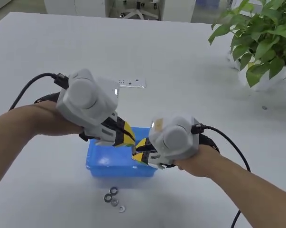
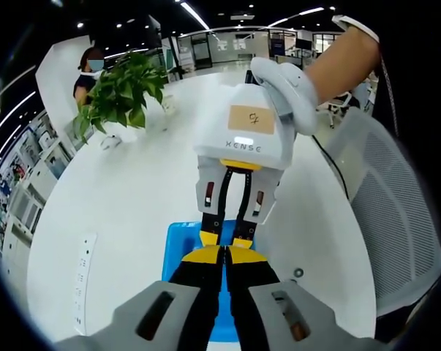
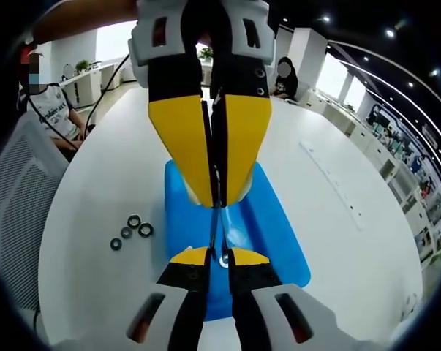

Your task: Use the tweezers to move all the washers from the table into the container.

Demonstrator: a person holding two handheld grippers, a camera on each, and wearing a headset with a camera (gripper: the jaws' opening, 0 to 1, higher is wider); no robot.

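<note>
Holds the tweezers (image 3: 216,227) in the left gripper (image 3: 219,199), yellow pads (image 3: 180,139) pressed together on the thin metal, tips pointing down over the blue container (image 3: 279,234). Meets them with the right gripper (image 3: 220,256), narrowed onto the tweezers' lower end, a washer (image 3: 224,258) right at the tips. Leaves four more washers (image 3: 132,228) clustered on the white surface (image 3: 96,183), just beside the container.
</note>
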